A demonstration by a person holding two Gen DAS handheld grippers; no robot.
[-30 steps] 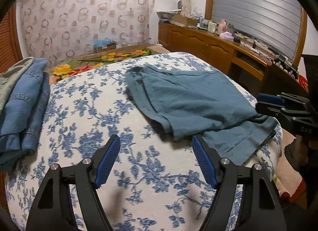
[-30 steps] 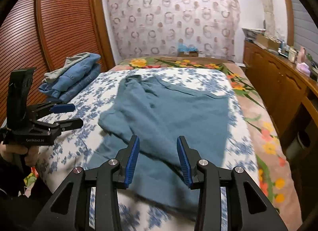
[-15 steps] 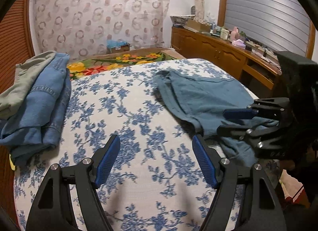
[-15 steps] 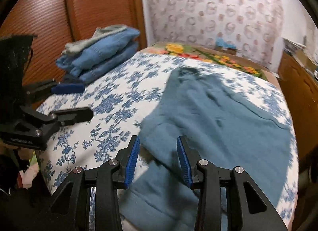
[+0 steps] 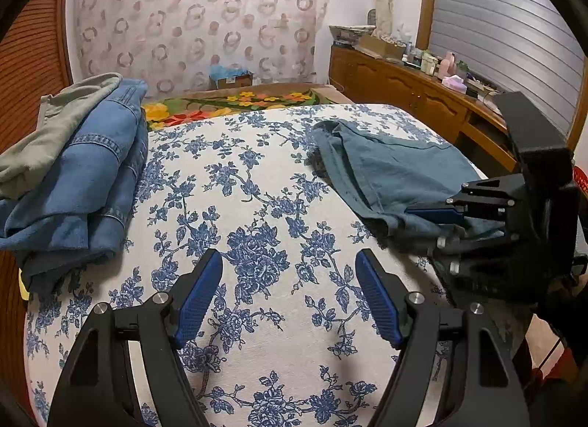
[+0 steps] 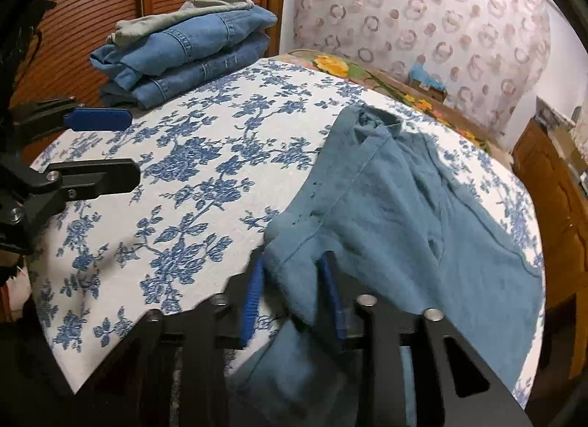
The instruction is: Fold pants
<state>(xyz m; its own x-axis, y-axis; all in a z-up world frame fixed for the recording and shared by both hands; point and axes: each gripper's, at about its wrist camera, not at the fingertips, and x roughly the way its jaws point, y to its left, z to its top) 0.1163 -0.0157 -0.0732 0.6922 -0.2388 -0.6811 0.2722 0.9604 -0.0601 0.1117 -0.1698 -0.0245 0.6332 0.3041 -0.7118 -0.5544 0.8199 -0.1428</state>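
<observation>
Your right gripper (image 6: 294, 291) has just been closing and its jaws now pinch a fold at the near edge of the teal pants (image 6: 397, 214). Those pants lie on the right half of the floral bedspread (image 6: 191, 177), long axis running from your near edge toward the far end of the bed, waistband at the far end. Your left gripper (image 5: 288, 298) hangs wide apart over bare bedspread, nothing between its pads. Folded jeans (image 5: 95, 173) sit stacked at the left.
</observation>
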